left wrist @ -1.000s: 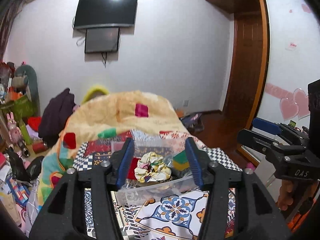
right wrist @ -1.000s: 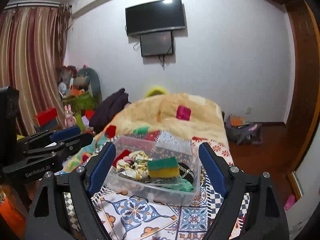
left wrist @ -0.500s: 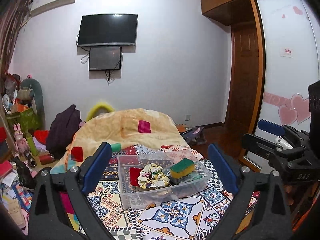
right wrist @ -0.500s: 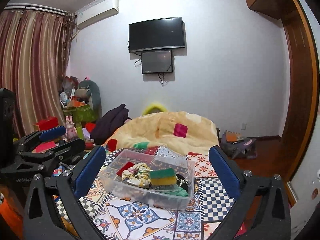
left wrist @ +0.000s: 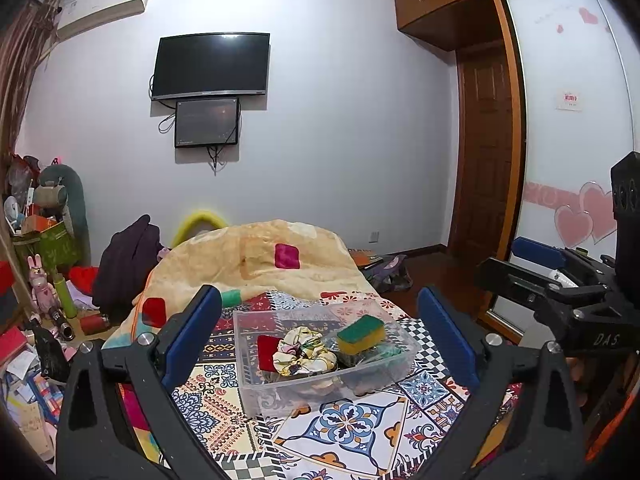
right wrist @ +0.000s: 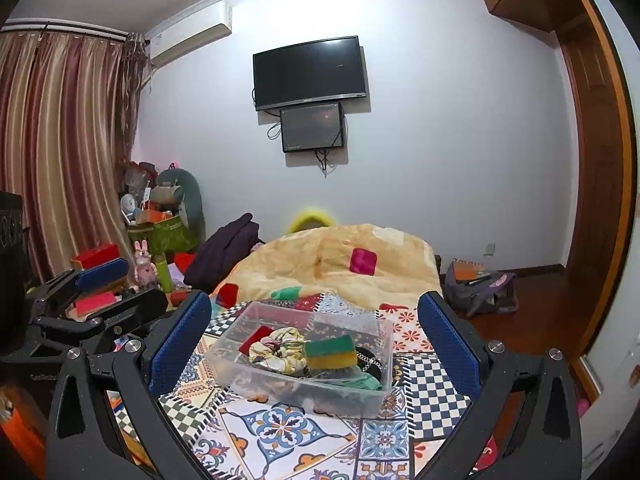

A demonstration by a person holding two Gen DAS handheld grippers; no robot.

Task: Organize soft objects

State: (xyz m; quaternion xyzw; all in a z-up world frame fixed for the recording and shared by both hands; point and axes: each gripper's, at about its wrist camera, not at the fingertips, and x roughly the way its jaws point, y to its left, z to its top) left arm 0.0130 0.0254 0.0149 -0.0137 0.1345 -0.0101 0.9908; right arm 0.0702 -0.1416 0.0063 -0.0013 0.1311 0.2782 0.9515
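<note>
A clear plastic bin [left wrist: 256, 390] [right wrist: 228, 378] sits on the patterned bedspread. In it lie a floral scrunchie [left wrist: 304, 350] [right wrist: 276, 346], a green-and-yellow sponge [left wrist: 360, 334] [right wrist: 330, 352], a red pad [left wrist: 267, 352] [right wrist: 251, 341] and a green cloth [right wrist: 364, 381]. My left gripper [left wrist: 320, 336] is open and empty, held back from the bin. My right gripper [right wrist: 314, 340] is open and empty, also back from the bin. Each gripper shows at the edge of the other's view.
A yellow quilt [left wrist: 260, 256] is heaped on the bed behind the bin. Clutter, toys and boxes [right wrist: 152, 240] stand at the left by the curtain. A bag [right wrist: 480, 288] lies on the floor at the right near a wooden door [left wrist: 484, 152].
Both grippers have pulled back and up from the bin. The left jaws have opened wide and the right jaws a little wider. The bin's contents have not moved.
</note>
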